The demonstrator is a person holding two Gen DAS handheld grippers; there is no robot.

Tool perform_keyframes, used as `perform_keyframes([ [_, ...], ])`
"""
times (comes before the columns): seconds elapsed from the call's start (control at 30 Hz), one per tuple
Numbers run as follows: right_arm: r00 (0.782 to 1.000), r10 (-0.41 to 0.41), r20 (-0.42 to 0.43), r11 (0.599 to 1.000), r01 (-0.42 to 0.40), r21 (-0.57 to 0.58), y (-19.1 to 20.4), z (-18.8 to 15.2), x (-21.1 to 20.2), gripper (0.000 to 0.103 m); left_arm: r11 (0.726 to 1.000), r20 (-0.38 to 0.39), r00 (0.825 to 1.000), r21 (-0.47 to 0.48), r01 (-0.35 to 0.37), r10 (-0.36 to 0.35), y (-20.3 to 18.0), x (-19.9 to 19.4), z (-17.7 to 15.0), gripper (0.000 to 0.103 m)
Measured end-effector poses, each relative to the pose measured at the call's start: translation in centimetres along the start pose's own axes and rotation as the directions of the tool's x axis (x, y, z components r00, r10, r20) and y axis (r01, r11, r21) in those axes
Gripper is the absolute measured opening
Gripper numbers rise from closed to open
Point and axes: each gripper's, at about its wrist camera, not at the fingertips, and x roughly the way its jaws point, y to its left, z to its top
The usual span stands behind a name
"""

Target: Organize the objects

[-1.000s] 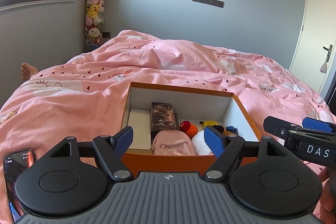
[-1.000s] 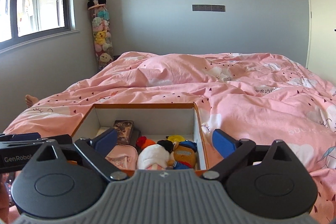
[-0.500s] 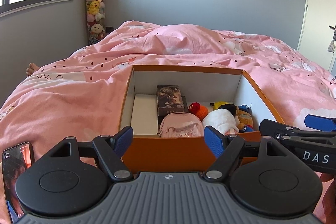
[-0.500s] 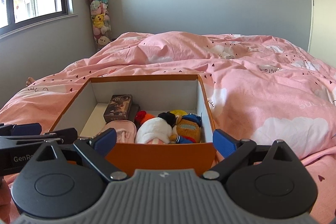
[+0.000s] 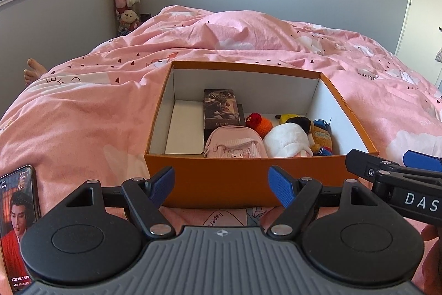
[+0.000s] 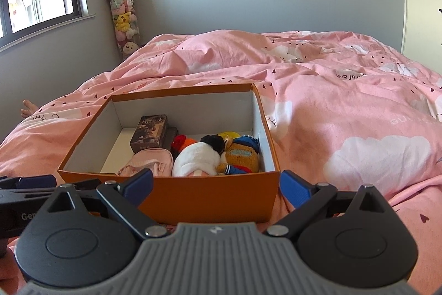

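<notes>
Left wrist view: left gripper [image 5: 221,185] fingers spread wide, empty, just short of orange box [image 5: 221,187] on pink bed [image 5: 83,115]. Right gripper [image 6: 216,185] likewise wide open, holding nothing. Inside box: pink pouch [image 5: 234,143], white plush [image 5: 287,138].

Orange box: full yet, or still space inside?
Partly full. The orange box has bare floor on its left; card box, pink pouch and plush toys fill the rest.
</notes>
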Motion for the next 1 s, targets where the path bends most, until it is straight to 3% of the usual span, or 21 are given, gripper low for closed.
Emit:
perform_keyframes([
  [1.0, 1.0, 0.0, -0.027, 1.0, 0.001, 0.024, -0.33, -0.45, 0.11, 0.098, 1.0, -0.026, 1.0, 0.022, -0.015, 0.016, -0.52, 0.05, -0.14, 0.09],
])
